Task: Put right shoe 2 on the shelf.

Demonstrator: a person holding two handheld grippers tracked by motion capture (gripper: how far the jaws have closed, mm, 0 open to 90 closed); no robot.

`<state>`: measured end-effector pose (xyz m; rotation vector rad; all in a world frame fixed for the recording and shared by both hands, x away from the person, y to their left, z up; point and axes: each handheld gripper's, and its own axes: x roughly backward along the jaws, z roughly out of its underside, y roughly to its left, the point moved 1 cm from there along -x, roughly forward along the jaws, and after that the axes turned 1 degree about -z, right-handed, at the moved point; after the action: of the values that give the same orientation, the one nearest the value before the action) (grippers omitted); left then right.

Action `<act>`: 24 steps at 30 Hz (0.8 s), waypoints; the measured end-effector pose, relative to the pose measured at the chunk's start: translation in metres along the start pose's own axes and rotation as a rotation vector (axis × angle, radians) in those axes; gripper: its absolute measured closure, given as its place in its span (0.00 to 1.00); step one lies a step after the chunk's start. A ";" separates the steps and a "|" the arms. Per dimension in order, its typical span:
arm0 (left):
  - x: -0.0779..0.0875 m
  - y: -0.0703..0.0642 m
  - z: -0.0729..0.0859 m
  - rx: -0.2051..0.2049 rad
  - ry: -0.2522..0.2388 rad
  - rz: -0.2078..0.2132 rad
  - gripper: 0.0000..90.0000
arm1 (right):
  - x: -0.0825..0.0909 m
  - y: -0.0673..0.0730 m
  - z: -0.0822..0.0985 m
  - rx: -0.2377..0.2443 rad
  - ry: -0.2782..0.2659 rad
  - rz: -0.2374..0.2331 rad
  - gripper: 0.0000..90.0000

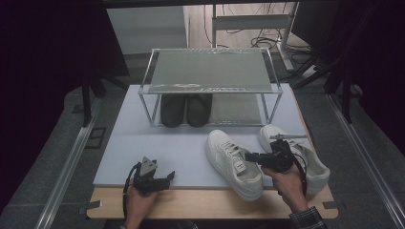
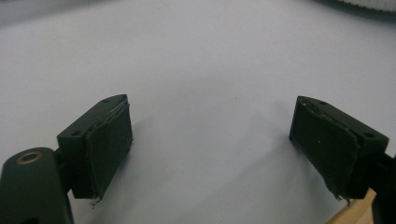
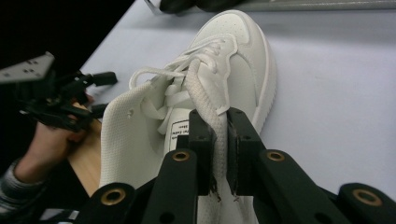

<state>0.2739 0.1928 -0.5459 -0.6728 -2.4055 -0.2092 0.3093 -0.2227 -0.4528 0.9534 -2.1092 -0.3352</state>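
The right tongs (image 3: 220,154) clamp the side wall of a white sneaker (image 3: 224,70) on the bench (image 1: 157,152). The left tongs (image 2: 210,144) rest wide open, holding nothing.

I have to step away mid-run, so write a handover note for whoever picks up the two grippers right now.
Right gripper: shut on the collar edge of the left white sneaker, which rests on the white mat.
Left gripper: open, nothing between its jaws, low over the mat's near edge.
Right white sneaker: on the mat beside its pair.
Dark shoes: already on the rack's lower shelf.
Left to do, probably: shelve both sneakers; the top shelf looks free.
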 end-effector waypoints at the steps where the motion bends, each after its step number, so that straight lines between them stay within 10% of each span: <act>1: 0.000 0.000 0.000 0.000 0.000 0.000 0.14 | 0.000 0.000 -0.001 -0.006 -0.005 -0.008 0.92; 24: 0.000 0.000 0.000 0.001 -0.002 0.000 0.14 | 0.008 0.012 -0.032 -0.088 -0.084 -0.157 0.91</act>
<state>0.2739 0.1926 -0.5460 -0.6727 -2.4077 -0.2078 0.3233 -0.2177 -0.4213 1.0716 -2.0808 -0.5518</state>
